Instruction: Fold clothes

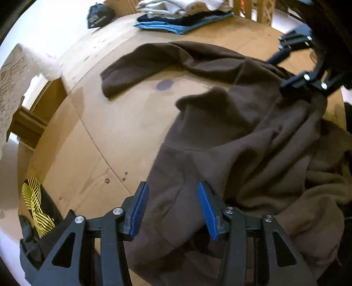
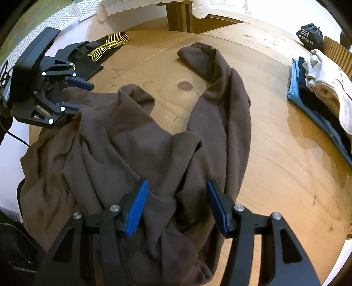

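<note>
A brown fleece garment (image 1: 253,140) lies crumpled on the round wooden table (image 1: 105,136), one sleeve stretched toward the far side. It also shows in the right wrist view (image 2: 136,140). My left gripper (image 1: 173,206) is open, its blue pads (image 1: 140,204) astride the garment's near edge. My right gripper (image 2: 176,204) is open over a bunched part of the garment. The right gripper shows in the left wrist view (image 1: 286,68) at the garment's far right edge. The left gripper shows in the right wrist view (image 2: 77,94) at the garment's left edge.
A stack of folded clothes (image 1: 182,15) in blue, dark and white sits at the table's far edge, also in the right wrist view (image 2: 323,96). A black garment with a yellow pattern (image 1: 37,204) lies at the table's edge. A dark bag (image 2: 310,36) sits beyond.
</note>
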### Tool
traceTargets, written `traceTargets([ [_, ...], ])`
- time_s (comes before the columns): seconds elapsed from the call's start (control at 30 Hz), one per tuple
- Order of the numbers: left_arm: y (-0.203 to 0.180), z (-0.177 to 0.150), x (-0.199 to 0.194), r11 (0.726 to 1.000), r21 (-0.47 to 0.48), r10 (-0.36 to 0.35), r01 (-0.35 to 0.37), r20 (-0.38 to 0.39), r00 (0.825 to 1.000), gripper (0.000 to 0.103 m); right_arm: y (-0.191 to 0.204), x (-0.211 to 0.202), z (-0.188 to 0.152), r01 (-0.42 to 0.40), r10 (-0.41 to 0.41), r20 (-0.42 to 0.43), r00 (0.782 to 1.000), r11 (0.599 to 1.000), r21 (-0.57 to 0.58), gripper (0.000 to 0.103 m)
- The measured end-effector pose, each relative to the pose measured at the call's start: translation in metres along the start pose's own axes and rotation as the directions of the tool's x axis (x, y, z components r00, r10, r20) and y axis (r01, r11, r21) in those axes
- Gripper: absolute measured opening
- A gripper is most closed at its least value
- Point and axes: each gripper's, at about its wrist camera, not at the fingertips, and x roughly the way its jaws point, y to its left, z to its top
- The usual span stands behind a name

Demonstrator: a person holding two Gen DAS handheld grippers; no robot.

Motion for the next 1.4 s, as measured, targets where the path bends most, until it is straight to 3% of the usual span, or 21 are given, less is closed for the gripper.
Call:
traceTargets([
  [0.2,0.000,0.000,0.019,0.998,0.015,-0.060,0.061,-0.041,0.997,0.040,-0.003,0.003,0.000,-0.004,0.004,-0.010,1.000,1.000,0.012,0.055],
  [0.33,0.002,-0.001,0.018,0.993,0.002,-0.117,0.117,-0.026,0.993,0.023,-0.005,0.001,0.000,-0.008,0.008,0.002,1.000,1.000,0.013,0.055],
  [0.37,0.002,-0.002,0.018,0.993,-0.004,-0.121,0.121,-0.019,0.993,0.011,-0.005,-0.001,0.001,-0.011,0.011,0.011,1.000,1.000,0.013,0.055],
  [0.4,0.004,-0.003,0.018,0.990,-0.028,-0.138,0.138,-0.008,0.990,0.007,-0.006,-0.003,0.001,-0.014,0.014,0.020,1.000,1.000,0.012,0.055],
  [0.57,0.018,-0.012,0.000,0.978,-0.154,-0.135,0.144,0.068,0.989,0.004,-0.017,-0.016,0.004,-0.044,0.042,0.065,0.997,0.999,0.027,0.055],
  [0.63,0.032,-0.022,-0.022,0.967,-0.214,-0.114,0.142,0.134,0.984,0.004,-0.022,-0.021,0.007,-0.051,0.048,0.079,0.996,0.998,0.039,0.055],
  [0.77,0.058,-0.050,-0.064,0.934,-0.330,-0.065,0.140,0.227,0.972,0.004,-0.038,-0.015,0.022,0.016,-0.022,0.059,0.998,0.995,0.095,0.055],
  [1.0,0.062,-0.081,-0.071,0.922,-0.379,-0.004,0.078,0.192,0.981,0.004,-0.043,0.035,0.052,0.102,-0.098,-0.047,0.994,0.991,0.082,0.054],
  [1.13,0.062,-0.088,-0.073,0.918,-0.388,-0.003,0.080,0.195,0.981,0.004,-0.040,0.040,0.056,0.103,-0.098,-0.062,0.993,0.992,0.071,0.010],
  [1.3,0.060,-0.091,-0.071,0.921,-0.384,0.011,0.066,0.195,0.981,0.004,-0.070,-0.007,0.027,0.220,-0.216,-0.040,0.976,0.950,0.224,0.010],
  [1.4,0.059,-0.092,-0.065,0.925,-0.373,0.002,0.072,0.194,0.981,0.004,-0.082,-0.037,-0.020,0.356,-0.321,-0.162,0.933,0.887,0.294,0.012],
])
